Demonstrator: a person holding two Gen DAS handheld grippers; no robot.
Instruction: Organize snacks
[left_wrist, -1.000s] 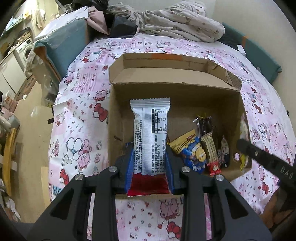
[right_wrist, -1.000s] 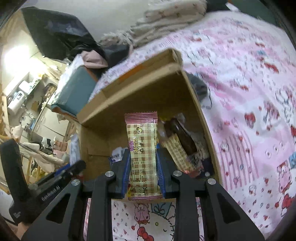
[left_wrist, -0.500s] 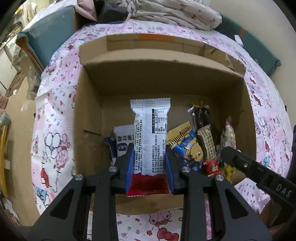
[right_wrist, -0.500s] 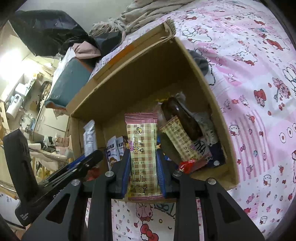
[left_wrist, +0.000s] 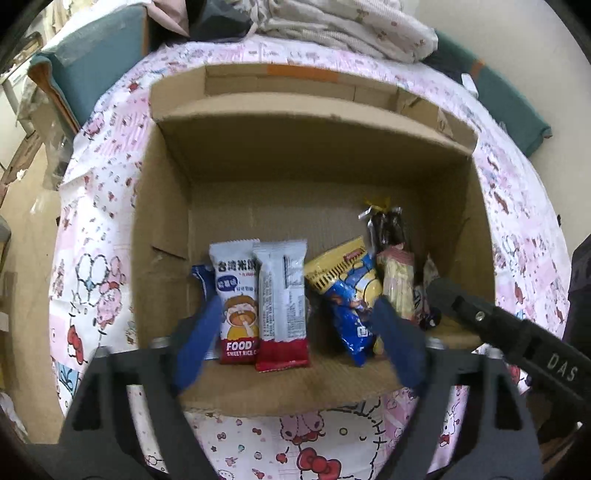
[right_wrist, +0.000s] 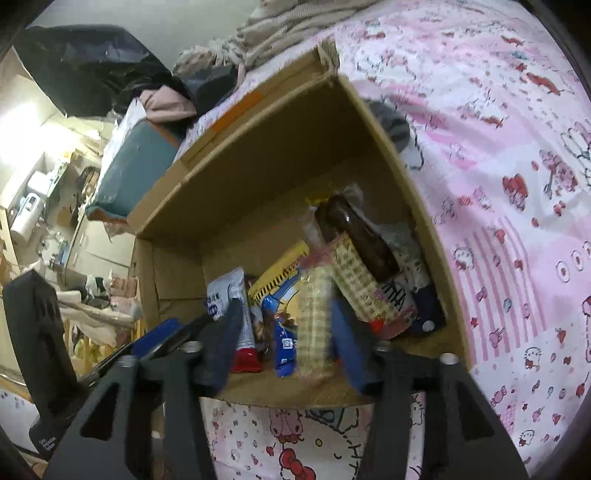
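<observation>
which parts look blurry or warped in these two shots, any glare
Left wrist view: the blue fingers are motion-smeared, while the white-and-red snack packet reads sharp; fisheye bends the cardboard box walls outward. Right wrist view: the checkered snack packet and the fingers are smeared, and a blown-out bright patch sits at the left edge.

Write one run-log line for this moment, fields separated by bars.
left gripper: open | right gripper: open | white-and-red snack pack, checkered snack pack: in cardboard box
</observation>
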